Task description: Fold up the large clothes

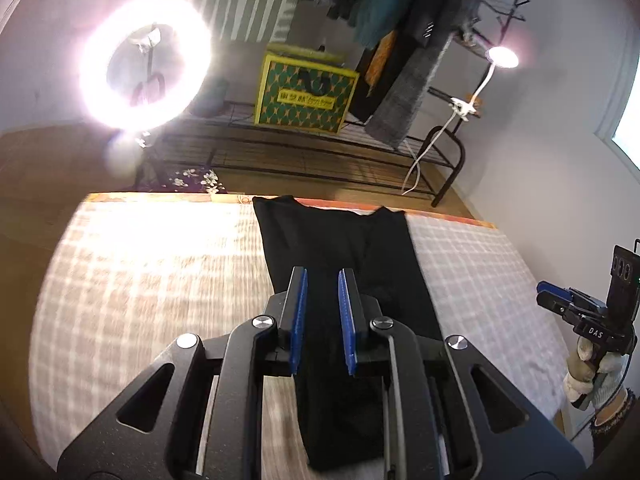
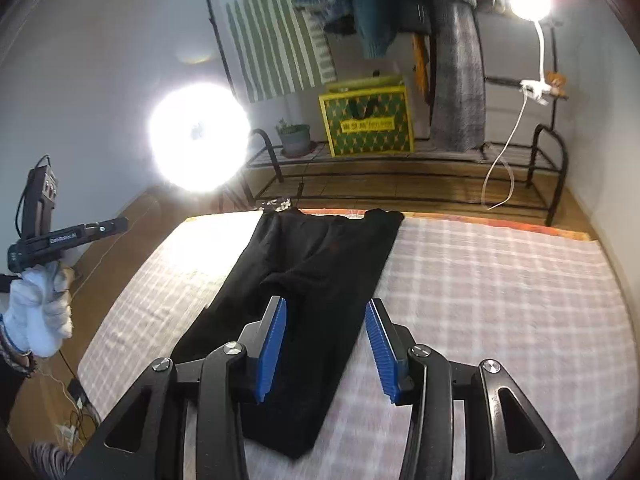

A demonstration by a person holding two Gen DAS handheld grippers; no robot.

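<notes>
Right hand-held gripper agape, empty, above black garment (left narrower)

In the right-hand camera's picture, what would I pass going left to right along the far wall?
Ring light → potted plant → green and yellow bag → hanging grey garment → white clip lamp.

I see matt black cloth, the garment, on a bed of soft checked weave; my grippers' ridged blue pads look rubbery, their black frames finely textured plastic.
</notes>
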